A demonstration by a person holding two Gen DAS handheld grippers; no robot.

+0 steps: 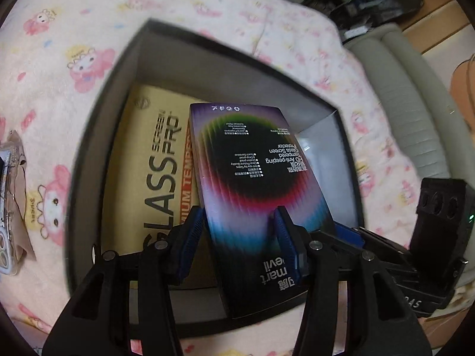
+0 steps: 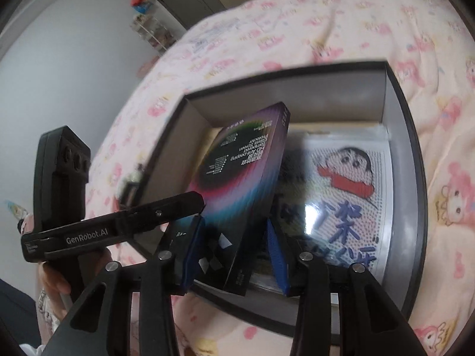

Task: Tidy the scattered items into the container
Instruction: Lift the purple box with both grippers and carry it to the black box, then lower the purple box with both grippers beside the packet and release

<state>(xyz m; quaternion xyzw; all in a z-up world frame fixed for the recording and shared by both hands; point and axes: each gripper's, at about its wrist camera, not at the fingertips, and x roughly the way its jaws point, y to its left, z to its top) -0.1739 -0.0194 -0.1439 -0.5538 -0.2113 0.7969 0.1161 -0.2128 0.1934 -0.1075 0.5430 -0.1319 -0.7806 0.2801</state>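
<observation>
A dark screen-protector box with rainbow rings hangs tilted over an open black container on a pink cartoon bedspread. My left gripper is shut on the box's near end, one blue pad at its left edge and the other across its face. My right gripper holds the same box from the other side, blue pads on both flanks; its body shows at the right of the left wrist view. A yellow glass-protector box and a cartoon bead picture lie inside the container.
A clear phone case lies on the bedspread left of the container. A grey ribbed hose runs past the bed's far right. A person's hand grips the left tool's handle. A small shelf stands by the wall.
</observation>
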